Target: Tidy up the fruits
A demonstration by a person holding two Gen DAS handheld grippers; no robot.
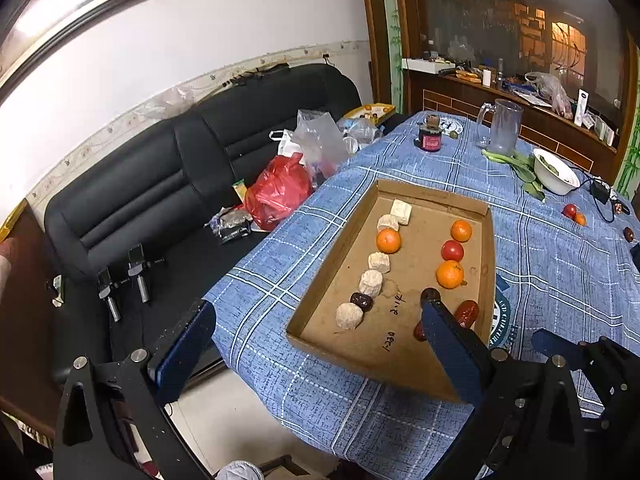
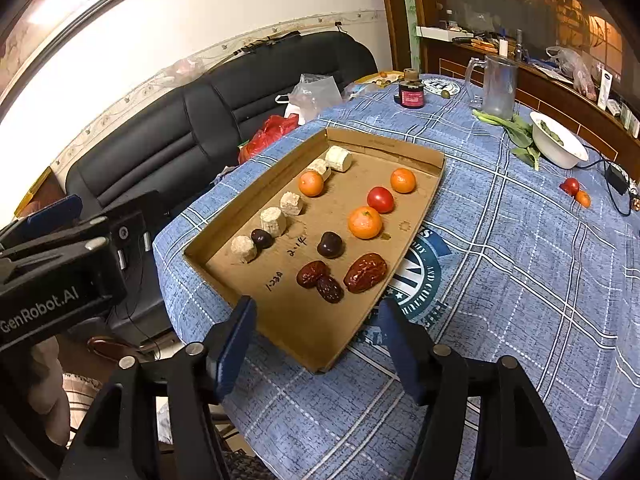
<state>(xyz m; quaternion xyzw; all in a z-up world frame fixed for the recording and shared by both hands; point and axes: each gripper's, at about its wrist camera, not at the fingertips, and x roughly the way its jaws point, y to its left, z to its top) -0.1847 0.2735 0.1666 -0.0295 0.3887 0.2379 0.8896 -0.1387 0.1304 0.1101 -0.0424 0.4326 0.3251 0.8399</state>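
Note:
A cardboard tray (image 2: 436, 164) lies on the blue checked tablecloth; it also shows in the left wrist view (image 1: 490, 240). In it a left row holds pale cut chunks (image 2: 273, 221), an orange (image 2: 311, 183) and a dark fruit (image 2: 262, 238). A right row holds two oranges (image 2: 364, 222), a tomato (image 2: 380, 199), a dark fruit (image 2: 330, 245) and three red dates (image 2: 365, 267). A loose tomato (image 2: 570, 186) and small orange (image 2: 583, 199) lie far right on the cloth. My left gripper (image 1: 316, 332) is open over the tray's near-left corner. My right gripper (image 2: 318, 328) is open and empty at the tray's near edge.
A glass mug (image 2: 496, 86), a dark jar (image 2: 411, 94), greens (image 2: 516, 128) and a white bowl (image 2: 558, 140) stand at the table's far side. A black sofa (image 2: 168, 128) with plastic bags (image 1: 280, 192) is on the left. A cable and adapter (image 2: 616, 178) lie far right.

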